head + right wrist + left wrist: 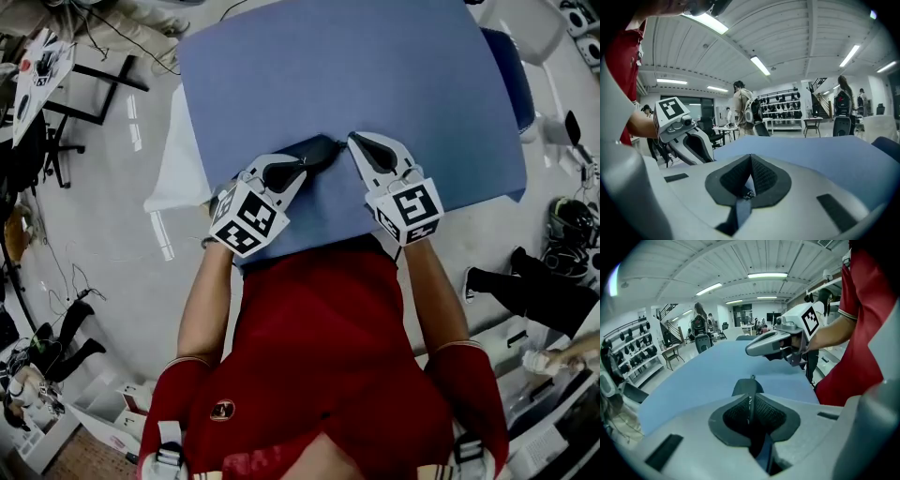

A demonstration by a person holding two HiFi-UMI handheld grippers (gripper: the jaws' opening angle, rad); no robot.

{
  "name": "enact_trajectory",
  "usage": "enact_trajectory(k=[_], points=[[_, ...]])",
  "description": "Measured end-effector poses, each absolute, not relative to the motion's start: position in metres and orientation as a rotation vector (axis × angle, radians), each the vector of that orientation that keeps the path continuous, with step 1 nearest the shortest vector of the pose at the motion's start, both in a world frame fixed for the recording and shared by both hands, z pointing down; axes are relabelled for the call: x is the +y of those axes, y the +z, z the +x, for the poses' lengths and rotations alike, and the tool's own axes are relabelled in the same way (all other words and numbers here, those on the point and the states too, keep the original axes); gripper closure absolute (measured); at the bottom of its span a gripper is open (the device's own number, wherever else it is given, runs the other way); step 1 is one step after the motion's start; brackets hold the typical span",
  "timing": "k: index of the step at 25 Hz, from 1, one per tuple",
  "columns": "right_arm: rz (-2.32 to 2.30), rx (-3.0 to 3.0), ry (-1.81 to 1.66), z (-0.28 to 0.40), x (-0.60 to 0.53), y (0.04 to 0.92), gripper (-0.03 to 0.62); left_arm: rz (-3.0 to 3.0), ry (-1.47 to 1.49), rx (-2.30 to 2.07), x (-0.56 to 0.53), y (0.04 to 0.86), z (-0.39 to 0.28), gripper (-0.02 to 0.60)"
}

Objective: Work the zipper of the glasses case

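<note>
A dark glasses case (317,148) lies on the blue table (281,75) near its front edge. My left gripper (302,161) reaches it from the left, and its jaws are closed on the case's near end. In the left gripper view the case (747,386) sticks out past the pads, with a small zipper pull (752,377) at its far tip. My right gripper (354,139) is shut just right of the case. From the left gripper view it (749,350) hangs a little beyond the case, apart from it. A tiny metal bit shows low between its pads (761,176); I cannot tell what it is.
A blue chair (514,75) stands at the table's far right corner. A white sheet (178,159) hangs off the table's left side. Black stands (56,141) and cables lie on the floor to the left. Racks (780,108) and standing people (740,110) are far behind.
</note>
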State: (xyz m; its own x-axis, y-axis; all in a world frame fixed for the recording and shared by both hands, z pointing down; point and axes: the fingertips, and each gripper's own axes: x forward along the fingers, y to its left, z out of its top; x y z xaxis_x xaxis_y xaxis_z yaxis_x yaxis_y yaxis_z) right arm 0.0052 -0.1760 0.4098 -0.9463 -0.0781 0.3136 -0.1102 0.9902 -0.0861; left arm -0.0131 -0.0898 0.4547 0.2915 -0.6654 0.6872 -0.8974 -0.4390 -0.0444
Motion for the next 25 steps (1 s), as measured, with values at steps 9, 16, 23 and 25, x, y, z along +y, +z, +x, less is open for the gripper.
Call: enact_trajectory(k=[9, 16, 23, 25], points=[[-0.336, -2.671, -0.146, -0.011, -0.173, 0.435, 0.597, 2.160, 0.889, -1.456, -0.093, 0.459, -0.006, 0.538], [-0.726, -2.481, -0.431, -0.029, -0.179, 0.458, 0.594, 2.124, 0.900, -1.471, -0.092, 0.459, -0.007, 0.538], [-1.105, -2.221, -0.698, -0.034, -0.173, 0.481, 0.551, 2.122, 0.917, -1.472, -0.094, 0.461, -0.006, 0.538], [-1.203, -2.168, -0.747, -0.035, -0.168, 0.485, 0.545, 2.127, 0.924, -1.470, -0.095, 0.461, -0.007, 0.538]])
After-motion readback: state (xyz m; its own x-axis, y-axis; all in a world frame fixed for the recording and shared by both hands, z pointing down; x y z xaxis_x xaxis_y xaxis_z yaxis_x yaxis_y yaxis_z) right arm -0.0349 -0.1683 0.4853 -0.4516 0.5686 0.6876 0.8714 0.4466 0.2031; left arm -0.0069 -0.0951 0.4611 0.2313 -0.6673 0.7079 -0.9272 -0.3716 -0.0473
